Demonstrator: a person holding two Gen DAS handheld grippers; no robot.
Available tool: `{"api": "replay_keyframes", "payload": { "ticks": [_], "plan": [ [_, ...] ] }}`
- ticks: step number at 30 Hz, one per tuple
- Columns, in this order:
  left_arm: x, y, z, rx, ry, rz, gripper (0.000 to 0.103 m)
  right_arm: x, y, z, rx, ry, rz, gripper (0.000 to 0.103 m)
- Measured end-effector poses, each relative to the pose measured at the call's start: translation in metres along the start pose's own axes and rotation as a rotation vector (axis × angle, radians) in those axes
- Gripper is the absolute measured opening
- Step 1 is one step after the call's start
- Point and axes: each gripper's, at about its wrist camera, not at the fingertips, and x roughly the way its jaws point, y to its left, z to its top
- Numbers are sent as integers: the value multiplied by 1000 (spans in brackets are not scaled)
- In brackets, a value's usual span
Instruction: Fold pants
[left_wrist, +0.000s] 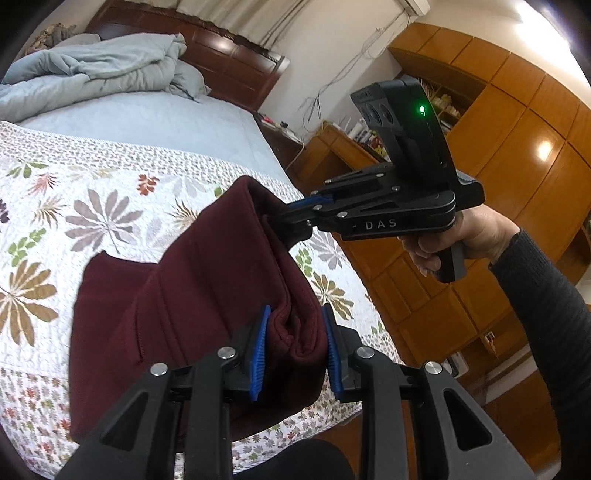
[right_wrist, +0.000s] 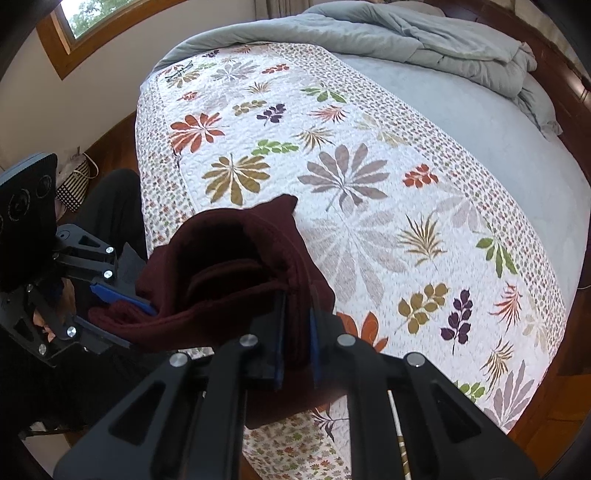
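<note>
One bed (right_wrist: 517, 192) carries one leaf-print quilt (right_wrist: 369, 184) and one rumpled grey duvet (left_wrist: 92, 70). One pair of maroon pants (left_wrist: 207, 280) hangs folded above the quilt's near edge, its lower part touching it. Two claws pinch it: the left gripper (left_wrist: 295, 350) on bunched cloth, the right gripper (right_wrist: 297, 332) nearly closed on an edge. The pants' inner folds are dark.

Left gripper (left_wrist: 295, 347) and right gripper (right_wrist: 297, 332) clamp fabric (both angled downward).

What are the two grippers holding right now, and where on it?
Both hold the maroon pants. The left gripper pinches a bunched thick edge; the right gripper clamps the same raised edge further along.
</note>
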Motion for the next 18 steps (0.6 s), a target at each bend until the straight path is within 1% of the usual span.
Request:
{"api": "replay_keyframes", "payload": {
  "ticks": [9,18],
  "plan": [
    [47,-7,-17,4,91,-4,27,21,-17,-40,11,14,-14,10],
    [95,-10,-39,33,175,20,27,45,-41,-85,67,12,14,10]
  ]
}}
